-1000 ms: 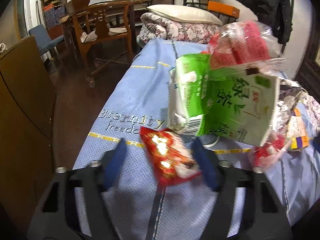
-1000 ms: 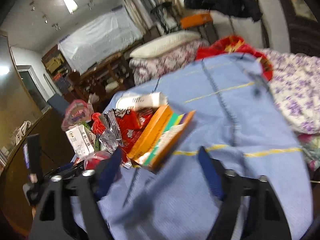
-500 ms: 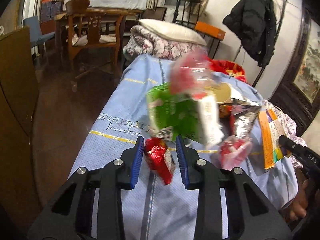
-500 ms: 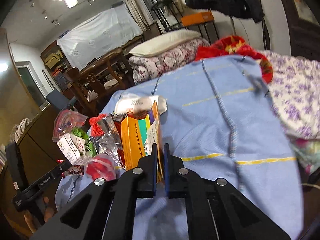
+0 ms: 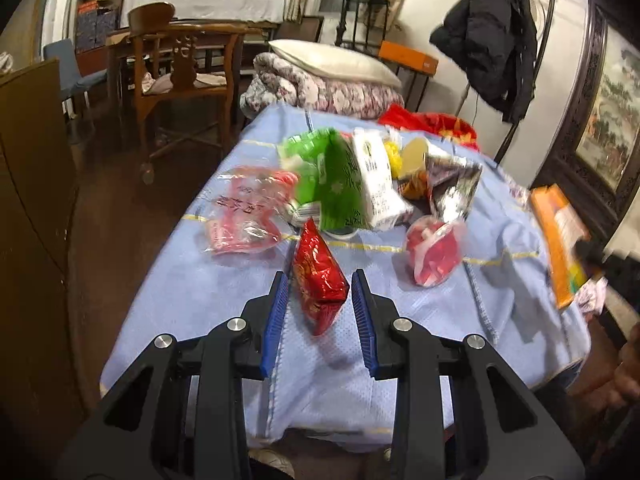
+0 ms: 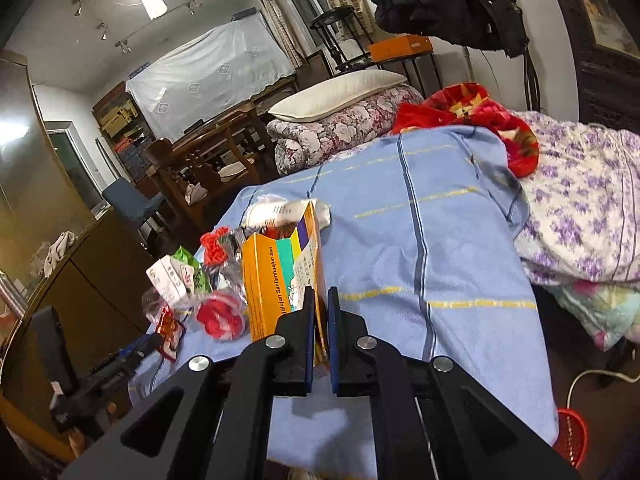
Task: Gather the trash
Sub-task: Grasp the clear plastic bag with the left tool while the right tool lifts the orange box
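Covering the surface is a light blue sheet (image 5: 400, 280) with thin yellow and darker blue stripes, and the trash lies in a loose cluster on it. The left gripper (image 5: 320, 296) stands partly open around a red snack packet (image 5: 318, 276) at the near edge; whether its blue pads (image 5: 276, 312) actually touch the packet I cannot tell. Just beyond lie a green tea carton (image 5: 332, 184), a clear bag with red print (image 5: 248, 212) to the left, a silver foil wrapper (image 5: 452, 188) and a red-filled clear bag (image 5: 434, 252) to the right. The right gripper (image 6: 319, 320) is pinched narrow on the edge of an orange medicine box (image 6: 276, 280), which stands upright above the sheet. At the far end sit a folded floral quilt (image 5: 320, 92) with a white pillow (image 5: 332, 60) on top. A wooden chair (image 5: 180, 68) stands far left, a black coat (image 5: 492, 36) hangs far right, and a purple-flowered blanket (image 6: 580, 208) lies right of the sheet.
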